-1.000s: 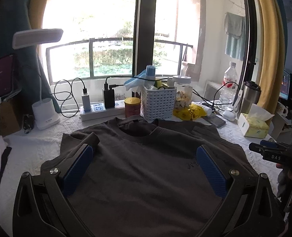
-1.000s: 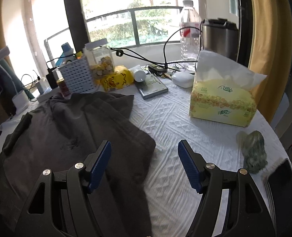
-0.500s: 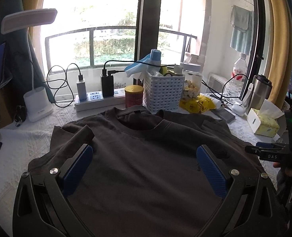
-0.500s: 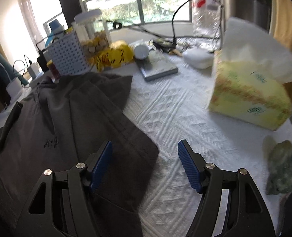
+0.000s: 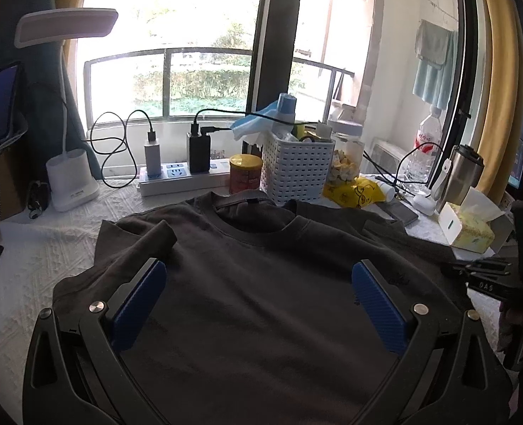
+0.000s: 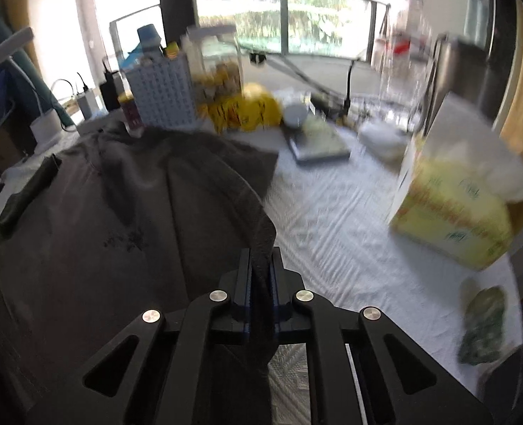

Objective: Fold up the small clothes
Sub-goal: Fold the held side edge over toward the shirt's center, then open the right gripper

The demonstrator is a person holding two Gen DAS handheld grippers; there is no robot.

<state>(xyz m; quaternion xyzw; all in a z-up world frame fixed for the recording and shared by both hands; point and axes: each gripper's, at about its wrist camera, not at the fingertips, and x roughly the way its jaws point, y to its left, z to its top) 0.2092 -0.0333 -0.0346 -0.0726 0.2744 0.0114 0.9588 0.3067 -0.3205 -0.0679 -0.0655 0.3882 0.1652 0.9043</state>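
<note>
Across the middle of the left wrist view, a dark grey T-shirt (image 5: 261, 283) lies spread on the white-covered counter (image 5: 41, 248), collar toward the window, one sleeve folded over itself at the left. The left claw (image 5: 258, 301) hangs above the shirt's chest, released, its blue pads (image 5: 137, 304) set wide with nothing between them. At the right edge of that view, the right claw (image 5: 481, 276) shows as a dark shape over the shirt's side.

Low in the centre of the right wrist view, the right claw (image 6: 260, 290) has just been closing and now stands clenched on the shirt's (image 6: 119, 230) right-hand edge, a strip of cloth pinched between the pads and drawn up into a ridge. This view is blurred.

Along the upper part of the left wrist view stand a white desk lamp (image 5: 68, 163), a power strip (image 5: 183, 179) with chargers, a red tin (image 5: 245, 173), a white basket (image 5: 297, 170), a yellow bag (image 5: 353, 191) and a steel tumbler (image 5: 460, 177). A yellow tissue box (image 6: 453, 212) sits at the right of the right wrist view, apart from the shirt.
</note>
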